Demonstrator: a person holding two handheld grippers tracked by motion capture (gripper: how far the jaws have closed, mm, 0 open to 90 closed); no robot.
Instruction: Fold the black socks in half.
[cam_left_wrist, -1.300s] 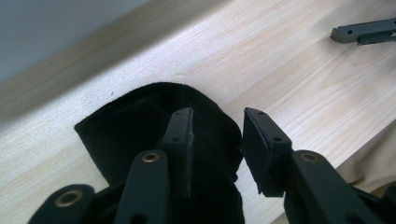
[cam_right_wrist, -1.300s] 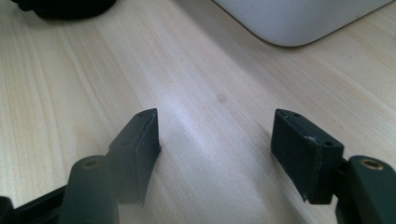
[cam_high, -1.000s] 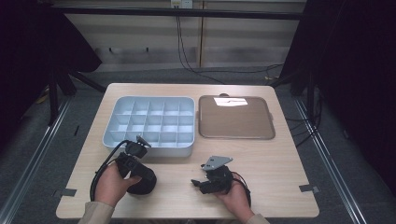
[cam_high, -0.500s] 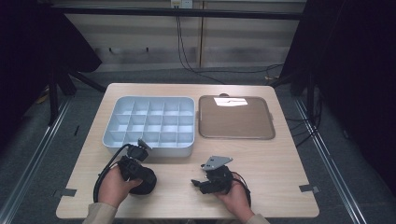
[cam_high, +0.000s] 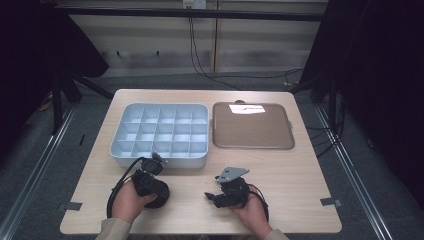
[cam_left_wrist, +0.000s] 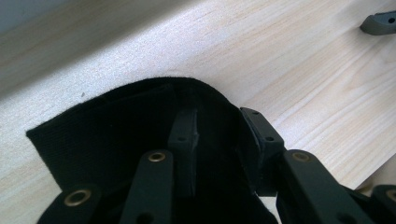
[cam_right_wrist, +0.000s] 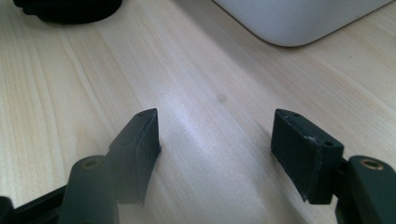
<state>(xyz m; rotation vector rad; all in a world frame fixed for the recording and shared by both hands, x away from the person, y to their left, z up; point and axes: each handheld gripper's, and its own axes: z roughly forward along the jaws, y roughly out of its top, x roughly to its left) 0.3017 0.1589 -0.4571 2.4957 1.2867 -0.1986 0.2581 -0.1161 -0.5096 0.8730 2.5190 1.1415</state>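
We grip the black felt-like fabric piece (cam_left_wrist: 116, 140) with the left gripper (cam_left_wrist: 215, 140), jaws closed on it; the right gripper (cam_right_wrist: 215, 140) waits wide open and empty. Next we lift the fabric toward the far light-grey compartment tray (cam_high: 159, 160).

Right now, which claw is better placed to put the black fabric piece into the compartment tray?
Left. The left claw pinches the black fabric piece just in front of the compartment tray. The right claw is open over the table, holding nothing.
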